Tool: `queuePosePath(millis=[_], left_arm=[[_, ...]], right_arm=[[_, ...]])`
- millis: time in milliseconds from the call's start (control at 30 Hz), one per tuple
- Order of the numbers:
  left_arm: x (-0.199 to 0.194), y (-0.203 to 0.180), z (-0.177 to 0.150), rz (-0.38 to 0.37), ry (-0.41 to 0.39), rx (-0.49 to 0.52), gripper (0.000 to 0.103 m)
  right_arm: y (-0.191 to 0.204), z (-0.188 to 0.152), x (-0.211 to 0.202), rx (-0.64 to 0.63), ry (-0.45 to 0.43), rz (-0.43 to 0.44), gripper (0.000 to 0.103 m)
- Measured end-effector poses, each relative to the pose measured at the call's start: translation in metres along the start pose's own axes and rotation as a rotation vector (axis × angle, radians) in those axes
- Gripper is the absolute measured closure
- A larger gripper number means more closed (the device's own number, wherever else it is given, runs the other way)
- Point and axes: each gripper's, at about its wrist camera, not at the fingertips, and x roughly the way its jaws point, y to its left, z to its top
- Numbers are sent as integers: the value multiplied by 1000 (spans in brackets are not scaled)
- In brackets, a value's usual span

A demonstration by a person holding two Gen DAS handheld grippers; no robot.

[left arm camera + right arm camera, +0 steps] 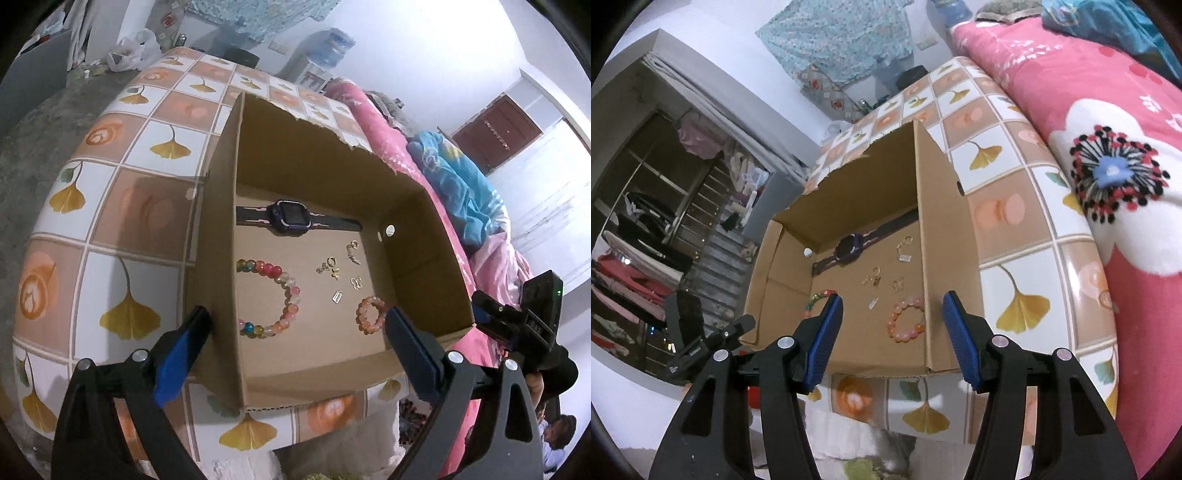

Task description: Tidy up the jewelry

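While above box point(314, 177) — both grippers point(297, 325) point(893, 314) tilted down, empty.

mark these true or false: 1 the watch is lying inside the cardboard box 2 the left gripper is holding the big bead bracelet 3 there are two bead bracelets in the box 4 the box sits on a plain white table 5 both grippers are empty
1. True: the watch lies on the floor of the cardboard box, near its far wall.
2. False: the left gripper is open and grips nothing; the large bracelet lies loose on the box floor.
3. True: the large bracelet and a small bracelet lie there, with small gold charms between them.
4. False: the table has a tile pattern of ginkgo leaves and orange squares.
5. True: the right gripper holds nothing either.
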Motion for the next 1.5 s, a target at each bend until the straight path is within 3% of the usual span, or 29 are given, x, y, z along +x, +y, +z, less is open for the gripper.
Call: queuePosePath(millis=[167,300,467,567,667,833,1000,1067,1167,1500], left_arm=[[-4,1,-5,2,-33,21,10],[-30,-9,-14,54,-150,72,9],[-57,-25,-37,192,-271,160,6],[-63,-31,-54,243,-288,174,6],[-65,-34,-68,282,-281,158,6],[-67,-45,-89,410,-331,191,6],[-54,-53,-99,457,-268,239,6],[-49,-53,-101,470,-253,237,6],[-39,-56,-102,507,-234,255,6],[-24,-52,-89,532,-187,158,6]], right_arm=[[-4,-3,4,21,-21,3,47],[-1,-16,-12,26,-73,-21,40],[20,-48,-38,-71,-173,-186,25],[34,-73,-43,-143,-216,-296,17],[44,-92,-41,-192,-228,-349,12],[66,-116,-31,-316,-250,-446,8],[81,-127,-31,-376,-309,-490,8],[82,-129,-31,-361,-329,-461,8],[77,-123,-24,-315,-282,-427,8],[79,-113,-5,-291,-201,-488,8]])
